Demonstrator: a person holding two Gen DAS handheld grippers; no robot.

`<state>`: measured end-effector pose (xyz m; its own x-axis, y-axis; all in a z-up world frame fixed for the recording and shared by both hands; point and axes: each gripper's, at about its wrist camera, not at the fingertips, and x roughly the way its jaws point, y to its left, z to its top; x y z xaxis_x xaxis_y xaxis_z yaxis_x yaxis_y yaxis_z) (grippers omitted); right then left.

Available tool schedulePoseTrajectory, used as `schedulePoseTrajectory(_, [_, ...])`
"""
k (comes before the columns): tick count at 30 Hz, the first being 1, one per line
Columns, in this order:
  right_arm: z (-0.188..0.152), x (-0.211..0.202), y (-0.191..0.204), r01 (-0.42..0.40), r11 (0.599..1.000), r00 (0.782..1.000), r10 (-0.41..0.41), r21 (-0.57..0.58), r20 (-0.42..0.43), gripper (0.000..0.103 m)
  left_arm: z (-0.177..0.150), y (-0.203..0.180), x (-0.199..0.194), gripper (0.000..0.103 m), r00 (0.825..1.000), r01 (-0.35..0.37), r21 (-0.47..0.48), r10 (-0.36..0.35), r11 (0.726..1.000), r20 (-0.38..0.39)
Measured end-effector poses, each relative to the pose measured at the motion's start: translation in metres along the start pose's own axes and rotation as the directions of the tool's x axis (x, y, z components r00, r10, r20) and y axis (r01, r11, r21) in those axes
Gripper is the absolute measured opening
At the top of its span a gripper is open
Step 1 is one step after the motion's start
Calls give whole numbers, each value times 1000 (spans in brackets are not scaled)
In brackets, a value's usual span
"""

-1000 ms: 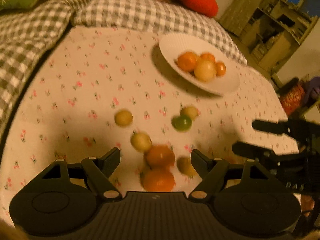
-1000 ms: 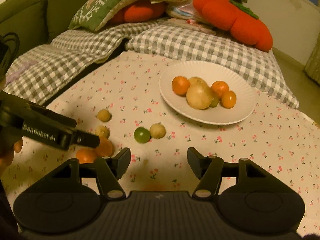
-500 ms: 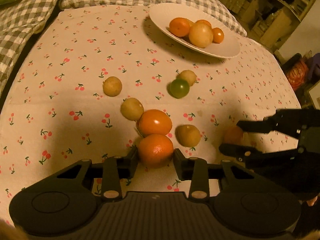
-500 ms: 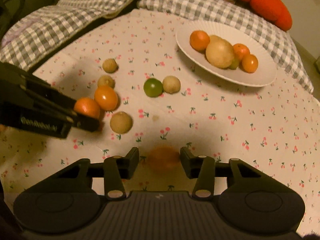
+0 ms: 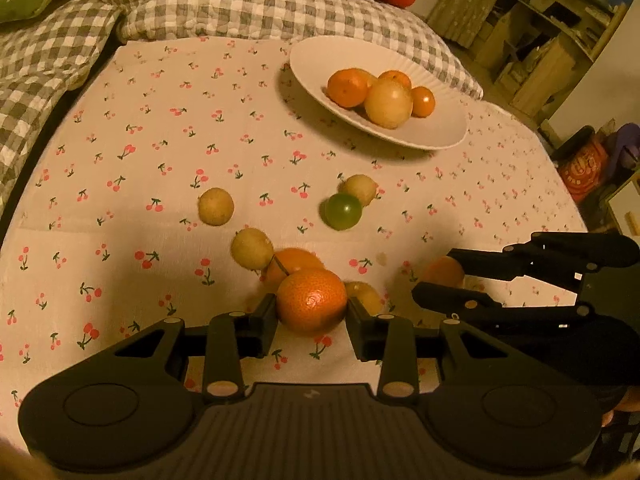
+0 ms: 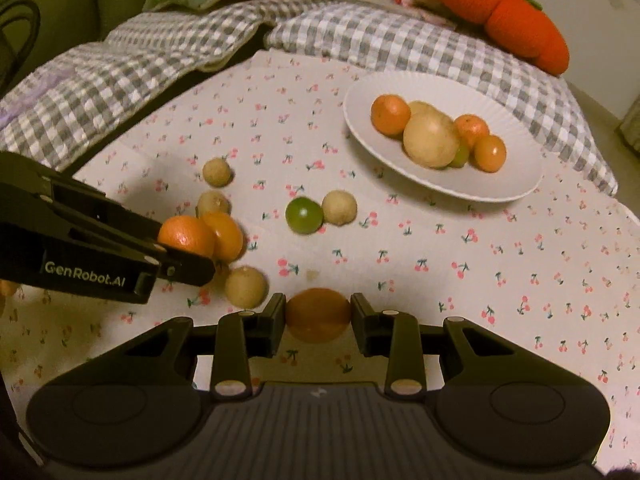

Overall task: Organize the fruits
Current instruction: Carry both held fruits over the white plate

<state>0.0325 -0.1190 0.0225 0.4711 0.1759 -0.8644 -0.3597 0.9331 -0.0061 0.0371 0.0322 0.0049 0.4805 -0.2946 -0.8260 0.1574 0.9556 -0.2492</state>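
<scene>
My left gripper (image 5: 312,318) is shut on an orange mandarin (image 5: 311,300), lifted a little off the cherry-print cloth. My right gripper (image 6: 318,318) is shut on another orange fruit (image 6: 318,314), also seen from the left wrist (image 5: 442,272). A white plate (image 6: 500,184) at the back right holds several orange and yellow fruits. Loose on the cloth lie a green lime (image 6: 304,215), an orange fruit (image 6: 224,236) and several small yellow fruits, one (image 6: 245,286) just left of my right gripper.
Grey checked cushions (image 6: 160,56) and an orange plush toy (image 6: 500,8) border the far edge of the table. A wooden shelf (image 5: 552,32) stands beyond the table's right side in the left wrist view.
Both grippers came down over the fruit and closed, the left on the mandarin, the right on the orange fruit, and both now hold them slightly raised.
</scene>
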Motion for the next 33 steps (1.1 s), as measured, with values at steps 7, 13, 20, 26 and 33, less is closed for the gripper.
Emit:
schedulePoseTrajectory(7, [6,-11,0,-11,1000,997,10,23,77,31,6,-4,-8,26,999,1,1,-1,1000,44])
schedulePoseTrajectory(13, [14,-27,-13,-1,996,986,-15,92,169,31,15,-5,-19,26,996,12,-19,-10,1000,92])
schedulePoseTrajectory(20, [16,-27,-14,9,993,981,-31,119,190,31,21,-10,-25,26,993,23,-36,-19,999,120])
schedulePoseTrajectory(26, [19,-33,-18,-2,991,974,-29,137,223,31,30,-16,-31,26,988,33,-43,-26,999,152])
schedulePoseTrajectory(33, [23,-40,-33,-11,983,967,-36,182,254,31,40,-23,-33,26,985,48,-61,-36,997,171])
